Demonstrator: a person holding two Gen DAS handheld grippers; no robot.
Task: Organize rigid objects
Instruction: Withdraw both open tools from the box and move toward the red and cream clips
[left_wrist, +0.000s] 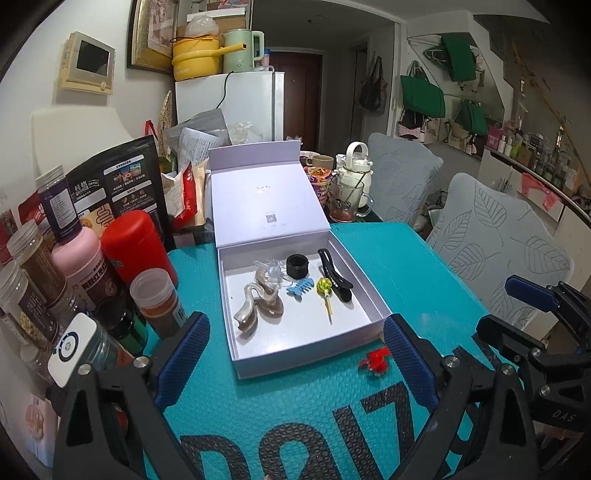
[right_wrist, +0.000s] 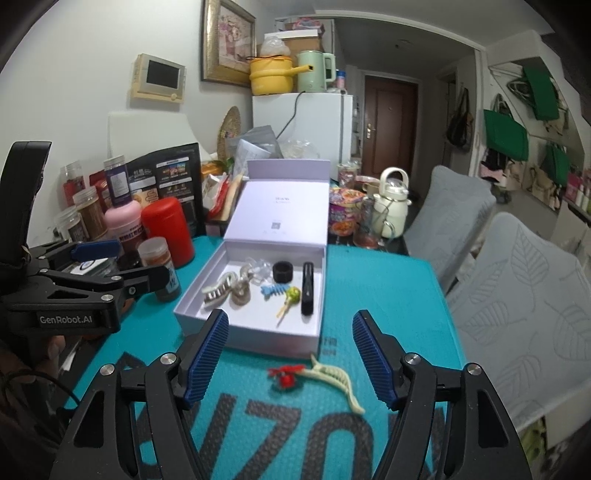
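An open white box (left_wrist: 306, 356) sits on the teal mat. It holds a pearly wavy clip (left_wrist: 258, 304), a black ring (left_wrist: 297, 266), a blue fishbone clip (left_wrist: 298, 289), a yellow lollipop pin (left_wrist: 325, 291) and a long black clip (left_wrist: 334, 275). In front of the box (right_wrist: 255, 343), a small red clip (right_wrist: 286, 374) and a cream claw clip (right_wrist: 340, 382) lie on the mat. My right gripper (right_wrist: 290, 319) is open, with both clips lying low between its fingers, untouched. Facing the box's near edge, my left gripper (left_wrist: 295, 325) is open wide and empty, and the red clip (left_wrist: 375, 360) lies beside its right finger.
Jars and bottles, among them a red canister (left_wrist: 136, 251), crowd the mat's left side. Behind the box stand a kettle (left_wrist: 356, 166), cups and snack bags. Two grey-covered chairs (left_wrist: 498, 236) flank the table's right edge. A hand (right_wrist: 55, 347) holds the left gripper (right_wrist: 142, 260).
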